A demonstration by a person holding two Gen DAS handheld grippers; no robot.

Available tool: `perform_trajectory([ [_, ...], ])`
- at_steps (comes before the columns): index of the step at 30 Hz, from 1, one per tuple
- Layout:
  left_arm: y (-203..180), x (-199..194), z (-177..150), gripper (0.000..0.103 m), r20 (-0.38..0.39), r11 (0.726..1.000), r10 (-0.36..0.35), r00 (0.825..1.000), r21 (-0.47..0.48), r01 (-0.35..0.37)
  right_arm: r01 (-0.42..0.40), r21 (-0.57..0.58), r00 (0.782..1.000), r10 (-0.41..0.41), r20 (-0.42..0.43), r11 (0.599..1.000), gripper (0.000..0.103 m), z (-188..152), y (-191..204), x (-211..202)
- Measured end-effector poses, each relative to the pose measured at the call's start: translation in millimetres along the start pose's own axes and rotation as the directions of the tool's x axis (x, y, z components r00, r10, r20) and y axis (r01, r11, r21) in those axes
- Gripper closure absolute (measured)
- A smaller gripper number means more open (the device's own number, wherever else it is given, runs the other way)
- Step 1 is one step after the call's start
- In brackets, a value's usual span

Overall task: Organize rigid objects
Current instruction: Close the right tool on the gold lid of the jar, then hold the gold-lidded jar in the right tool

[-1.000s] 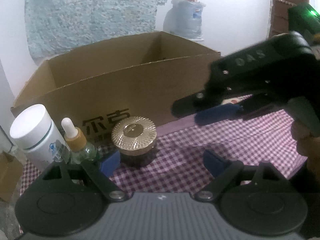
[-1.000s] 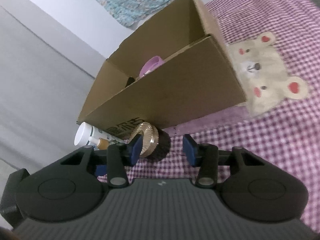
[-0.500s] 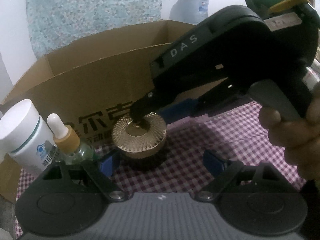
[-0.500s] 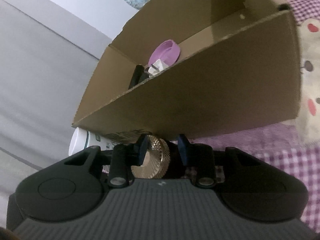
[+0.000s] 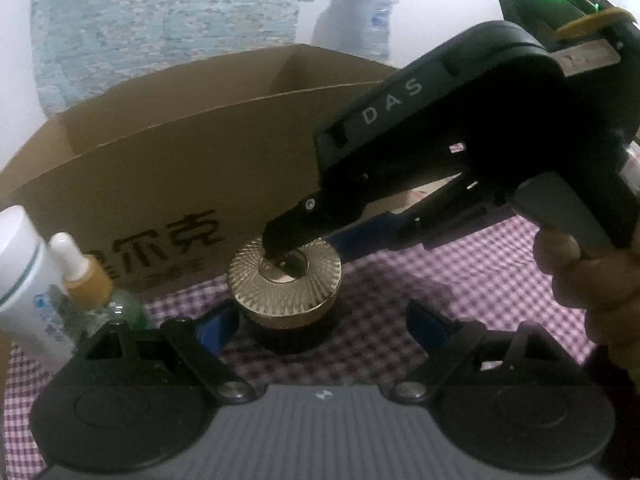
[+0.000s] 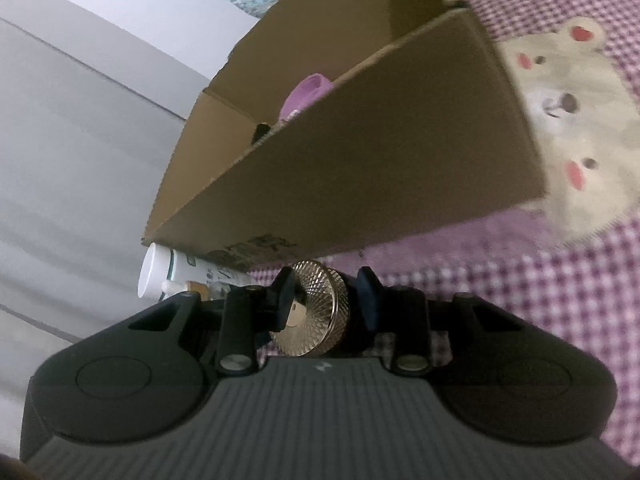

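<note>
Jar (image 6: 316, 308) with gold ribbed lid sits low centre, on checked cloth just before the cardboard box (image 6: 360, 168). Right hand-held gripper (image 6: 326, 300) straddles it, jaws just narrowed, contact unclear. Left hand-held gripper (image 5: 322, 320) stands wide apart. Recommend centring pads below the lid before lifting.

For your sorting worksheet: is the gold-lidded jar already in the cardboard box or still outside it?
Outside. The gold-lidded jar stands upright on the checked cloth, in front of the cardboard box wall.
</note>
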State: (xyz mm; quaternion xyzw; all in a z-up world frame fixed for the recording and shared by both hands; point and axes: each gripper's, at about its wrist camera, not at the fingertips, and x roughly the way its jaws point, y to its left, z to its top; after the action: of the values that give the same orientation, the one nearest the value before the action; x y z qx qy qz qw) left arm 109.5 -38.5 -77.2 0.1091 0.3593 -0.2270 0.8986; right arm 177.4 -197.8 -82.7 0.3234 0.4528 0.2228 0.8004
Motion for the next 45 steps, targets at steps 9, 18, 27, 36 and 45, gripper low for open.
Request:
perform_trajectory([
  [9, -26.8, -6.6, -8.4, 0.021, -0.001, 0.991, -0.111, 0.994, 0.073, 0.111, 0.053, 0.086, 0.997, -0.058, 0.056, 0.995, 0.068, -36.1, -14.4, -38.5],
  [18, -33.4, -7.2, -14.0, 0.026, -0.016, 0.986, -0.106, 0.994, 0.127, 0.107, 0.065, 0.14, 0.988, -0.083, 0.126, 0.988, 0.061, -64.7, -24.9, -71.2],
  [27, -35.1, 12.1, -0.3, 0.046, -0.053, 0.99, -0.078, 0.996, 0.118, 0.083, 0.051, 0.149, 0.991, -0.069, 0.115, 0.988, 0.061, -70.8, -32.7, -69.6],
  [36, -41.8, 3.6, -5.2, 0.046, -0.071, 0.99, -0.073, 0.995, 0.119, 0.081, 0.073, 0.108, 0.993, -0.083, 0.089, 0.991, 0.061, -74.8, -18.2, -61.0],
  [45, -45.7, -7.5, -16.7, 0.046, -0.077, 0.986, -0.086, 0.993, 0.133, 0.096, 0.083, 0.098, 0.992, -0.092, 0.089, 0.992, 0.061, -88.0, -13.7, -64.9],
])
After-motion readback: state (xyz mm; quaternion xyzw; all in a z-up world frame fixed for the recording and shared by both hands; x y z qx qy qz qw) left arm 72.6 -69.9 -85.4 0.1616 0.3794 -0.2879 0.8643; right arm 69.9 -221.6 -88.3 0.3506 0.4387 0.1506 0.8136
